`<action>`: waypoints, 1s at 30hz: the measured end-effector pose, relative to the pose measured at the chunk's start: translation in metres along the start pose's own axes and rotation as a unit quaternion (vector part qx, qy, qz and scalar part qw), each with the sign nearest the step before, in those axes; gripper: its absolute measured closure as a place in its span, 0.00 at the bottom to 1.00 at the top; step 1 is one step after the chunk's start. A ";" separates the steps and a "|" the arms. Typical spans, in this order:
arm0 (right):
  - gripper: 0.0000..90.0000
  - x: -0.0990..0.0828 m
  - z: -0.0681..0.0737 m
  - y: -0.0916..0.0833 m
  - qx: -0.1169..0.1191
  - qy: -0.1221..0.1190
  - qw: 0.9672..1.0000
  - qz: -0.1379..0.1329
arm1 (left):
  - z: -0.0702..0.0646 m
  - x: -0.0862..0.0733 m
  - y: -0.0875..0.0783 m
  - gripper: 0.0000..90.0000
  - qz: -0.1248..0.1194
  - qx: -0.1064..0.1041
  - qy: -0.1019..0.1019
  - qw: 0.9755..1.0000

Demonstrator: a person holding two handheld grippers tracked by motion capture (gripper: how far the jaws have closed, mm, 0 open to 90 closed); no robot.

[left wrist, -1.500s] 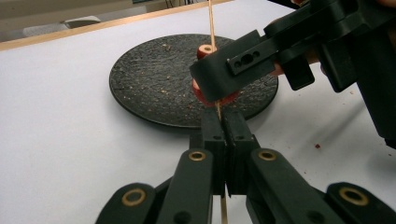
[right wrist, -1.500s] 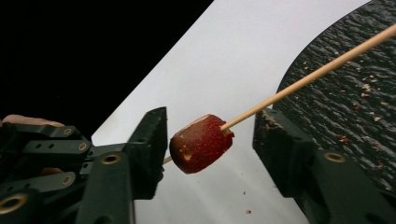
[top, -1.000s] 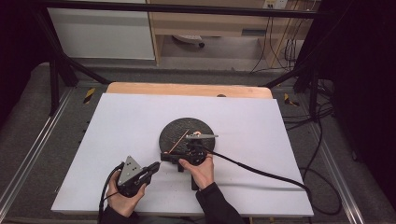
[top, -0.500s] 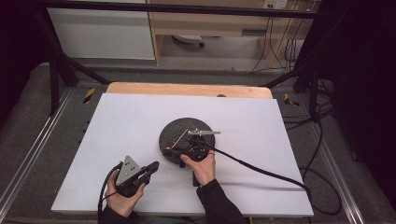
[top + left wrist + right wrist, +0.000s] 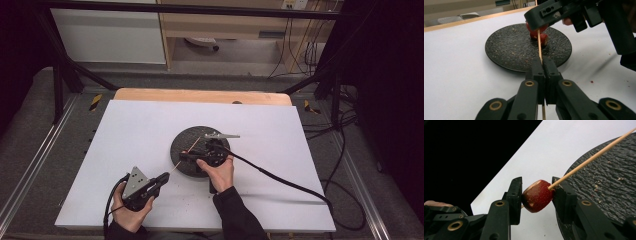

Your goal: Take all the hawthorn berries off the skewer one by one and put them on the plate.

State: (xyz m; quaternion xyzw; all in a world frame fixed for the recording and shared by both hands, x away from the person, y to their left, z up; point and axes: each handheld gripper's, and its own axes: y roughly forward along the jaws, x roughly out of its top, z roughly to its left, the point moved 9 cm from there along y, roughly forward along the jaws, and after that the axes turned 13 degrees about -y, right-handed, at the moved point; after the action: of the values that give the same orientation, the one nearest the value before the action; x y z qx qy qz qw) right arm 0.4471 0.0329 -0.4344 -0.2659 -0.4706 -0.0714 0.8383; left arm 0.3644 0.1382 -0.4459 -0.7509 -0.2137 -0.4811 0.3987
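**Strawberry on the skewer, one piece still on the plate**

The left gripper [image 5: 162, 178] has its jaws pressed together on the near end of a thin wooden skewer [image 5: 539, 46], which runs up toward the round black textured plate [image 5: 186, 144]; the right gripper [image 5: 536, 195] is clamped on a red cut strawberry [image 5: 537, 195], held over the plate's near edge, with the stick entering the fruit on one side and a short bit of it showing on the far side (so the point seems to have gone right through). Judging by this, the piercing is largely done; what appears left is sliding the berry further along the stick; another red strawberry piece [image 5: 543, 38] lies on the plate beyond, probably next; a grey metal tool [image 5: 222, 135] rests at the plate's far rim, on the white table [image 5: 130, 125].
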 end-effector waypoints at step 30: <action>0.69 0.032 -0.034 -0.015 -0.053 -0.012 0.998 -0.016 | 0.001 0.003 -0.003 0.98 -0.005 0.001 -0.001 1.000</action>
State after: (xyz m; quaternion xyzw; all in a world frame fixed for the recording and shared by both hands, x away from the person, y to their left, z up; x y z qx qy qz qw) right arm 0.4843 0.0069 -0.4162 -0.3038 -0.4801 -0.1063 0.8160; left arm 0.3640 0.1407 -0.4424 -0.7502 -0.2186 -0.4820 0.3962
